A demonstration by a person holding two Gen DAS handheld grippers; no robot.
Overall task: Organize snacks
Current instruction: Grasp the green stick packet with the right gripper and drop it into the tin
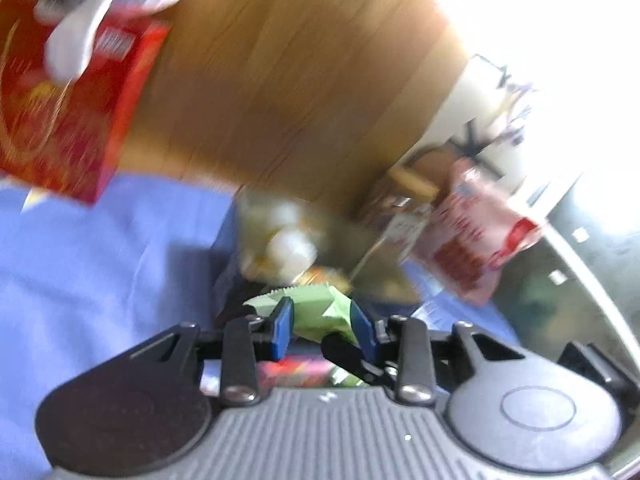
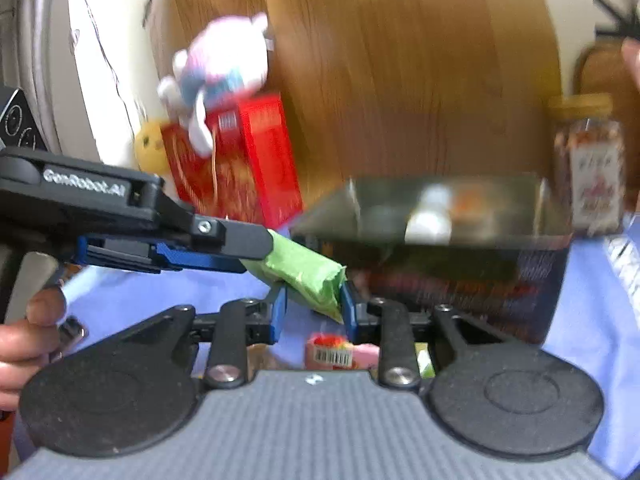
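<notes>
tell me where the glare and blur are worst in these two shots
Left wrist view: blown-out white glare fills the upper right corner, and the red box and snack bags smear with motion blur. Right wrist view: no strong glare, but the wood panel streaks and the jar is soft; the green packet stays fairly sharp.

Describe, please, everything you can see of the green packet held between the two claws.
The green packet is a light green, sealed pouch, seemingly foil or plastic, with a crimped, zigzag end and a few creases. It looks plump and oblong. It is off the blue cloth, tilted, in front of the dark box. The left claw is shut on one end; the right claw has its blue pads against the other. Any print is too blurred to read.
</notes>
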